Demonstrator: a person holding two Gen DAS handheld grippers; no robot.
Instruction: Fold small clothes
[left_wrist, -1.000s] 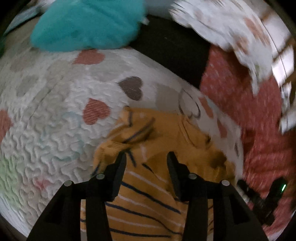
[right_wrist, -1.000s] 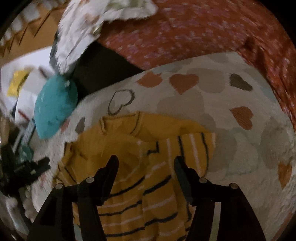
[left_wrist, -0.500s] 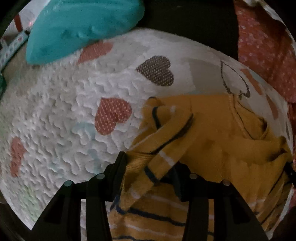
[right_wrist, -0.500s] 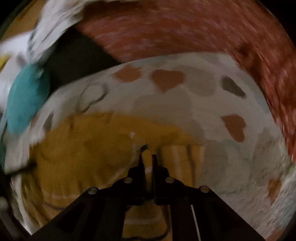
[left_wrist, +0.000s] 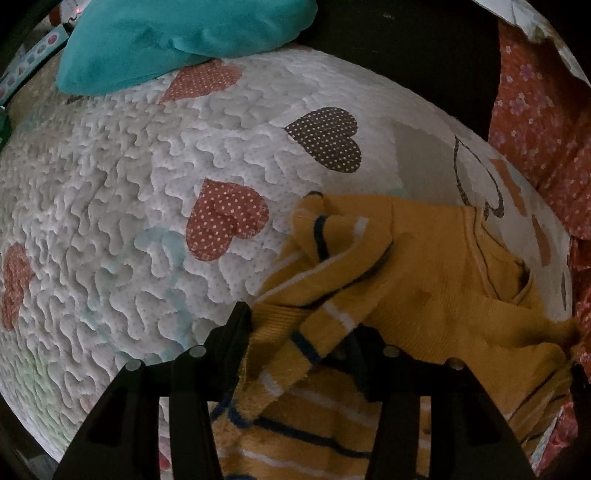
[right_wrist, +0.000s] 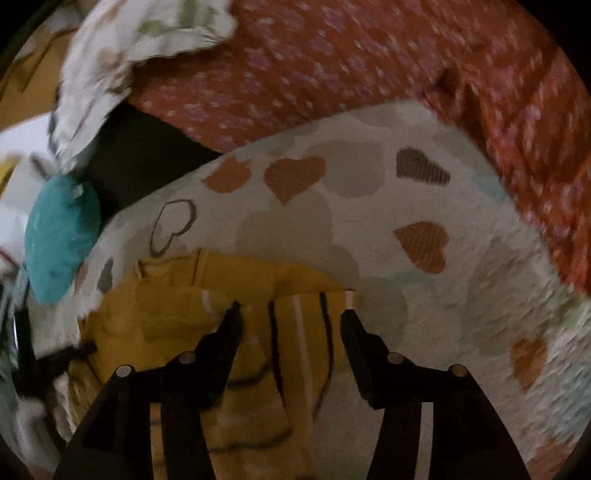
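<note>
A small mustard-yellow top (left_wrist: 436, 280) with navy and white stripes lies on a white quilt with hearts (left_wrist: 122, 206). In the left wrist view a striped sleeve (left_wrist: 317, 295) is bunched between the fingers of my left gripper (left_wrist: 299, 332); the jaws stand partly apart around it, and I cannot tell if they grip it. In the right wrist view my right gripper (right_wrist: 291, 317) is open and empty, its fingers (right_wrist: 231, 332) over the striped sleeve (right_wrist: 303, 325) lying flat on the top (right_wrist: 173, 306).
A teal cushion (left_wrist: 177, 33) lies at the quilt's far left edge, also in the right wrist view (right_wrist: 61, 236). A red flowered cloth (right_wrist: 369, 66) lies beyond the quilt (right_wrist: 369, 229). A white patterned cloth (right_wrist: 129, 40) is heaped at the back left.
My right gripper was shut on the striped sleeve half a second ago; it has opened and the sleeve now lies flat. My left gripper has come onto the other sleeve, now bunched between its fingers.
</note>
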